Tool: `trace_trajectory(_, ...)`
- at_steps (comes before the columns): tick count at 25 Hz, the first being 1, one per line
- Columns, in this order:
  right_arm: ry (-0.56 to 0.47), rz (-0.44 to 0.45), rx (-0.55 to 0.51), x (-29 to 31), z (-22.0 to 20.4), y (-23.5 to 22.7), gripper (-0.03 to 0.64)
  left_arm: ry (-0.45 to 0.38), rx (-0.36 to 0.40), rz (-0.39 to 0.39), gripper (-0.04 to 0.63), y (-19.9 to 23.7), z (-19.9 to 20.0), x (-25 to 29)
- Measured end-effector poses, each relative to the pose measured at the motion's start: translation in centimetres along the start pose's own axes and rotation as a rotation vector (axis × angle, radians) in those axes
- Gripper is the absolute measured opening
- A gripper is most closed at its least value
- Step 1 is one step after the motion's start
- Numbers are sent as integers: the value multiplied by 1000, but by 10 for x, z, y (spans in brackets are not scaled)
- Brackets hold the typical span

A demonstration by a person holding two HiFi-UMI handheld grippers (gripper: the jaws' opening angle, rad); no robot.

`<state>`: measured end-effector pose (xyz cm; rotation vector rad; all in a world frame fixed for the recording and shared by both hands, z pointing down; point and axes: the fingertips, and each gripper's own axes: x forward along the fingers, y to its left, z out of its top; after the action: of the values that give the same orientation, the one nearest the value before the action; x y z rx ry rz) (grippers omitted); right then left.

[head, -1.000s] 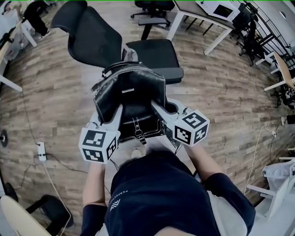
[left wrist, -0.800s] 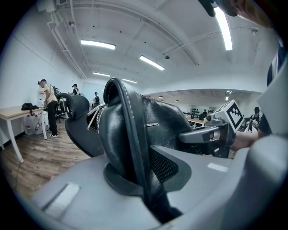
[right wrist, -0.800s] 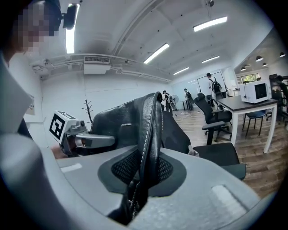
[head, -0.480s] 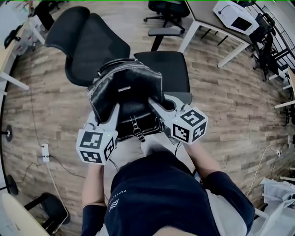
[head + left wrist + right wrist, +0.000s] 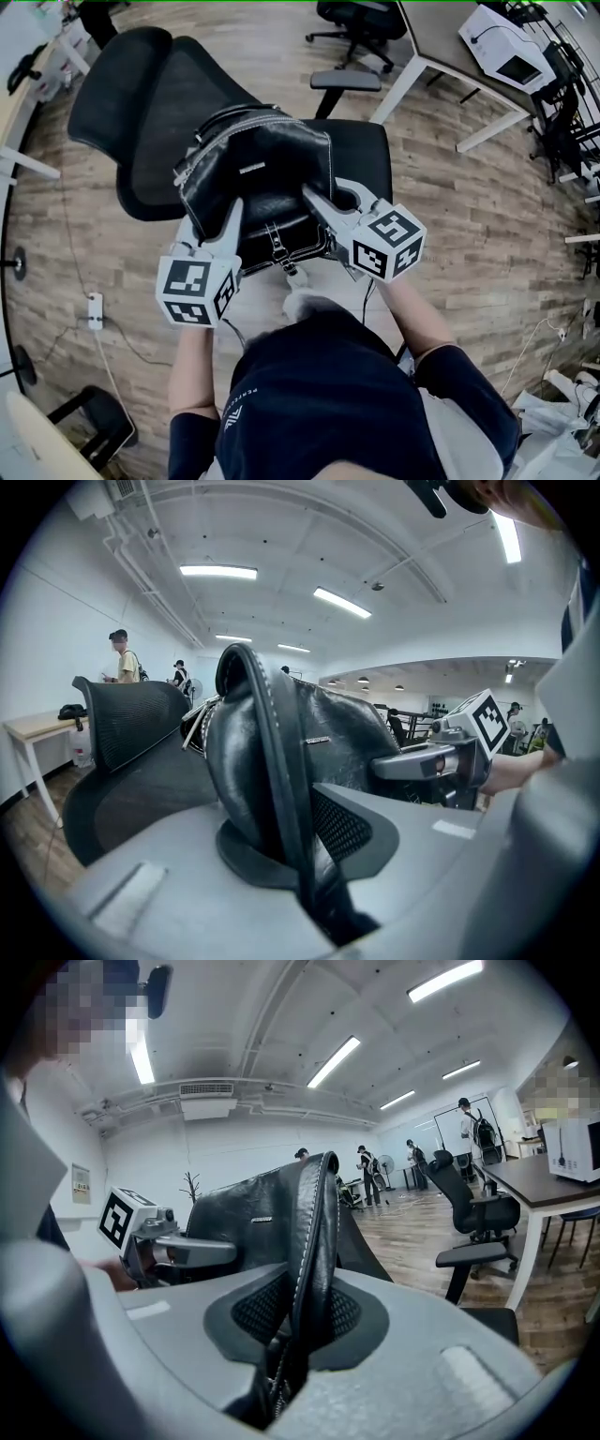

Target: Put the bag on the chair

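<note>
A black leather bag (image 5: 262,178) with white stitching and a zipper hangs over the seat (image 5: 361,150) of a black office chair (image 5: 159,103). My left gripper (image 5: 232,208) is shut on the bag's left edge (image 5: 272,789), and my right gripper (image 5: 312,194) is shut on its right edge (image 5: 305,1269). Both hold it upright in the air. In the left gripper view the chair's mesh backrest (image 5: 122,728) stands just beyond the bag. The right gripper (image 5: 441,757) also shows there across the bag, and the left gripper (image 5: 155,1241) shows in the right gripper view.
A white desk (image 5: 450,56) with a white box (image 5: 511,42) stands at the upper right, another office chair (image 5: 361,19) behind it. A power strip (image 5: 94,309) and cables lie on the wooden floor at left. People stand far off in the room (image 5: 122,658).
The bag, held in both grippers, has moved forward over the chair's seat. The chair now lies closer, right under the bag.
</note>
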<state>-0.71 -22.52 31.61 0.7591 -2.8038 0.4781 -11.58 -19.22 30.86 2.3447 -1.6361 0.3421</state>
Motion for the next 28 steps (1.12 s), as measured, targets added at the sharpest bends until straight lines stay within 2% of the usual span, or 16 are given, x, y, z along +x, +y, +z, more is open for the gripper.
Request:
trace_trajectory(10,46,4,-2,41,-14,-77,52,30,-49,8,64,20,-18,81)
trace_trajectory(18,83,21,20,67,-53,-118,52,84,-84,14,66,29,-58,126)
trace_trajectory(28,141,48,-8,87,-107,-151,58,102,-149,53,66,30,-114,158)
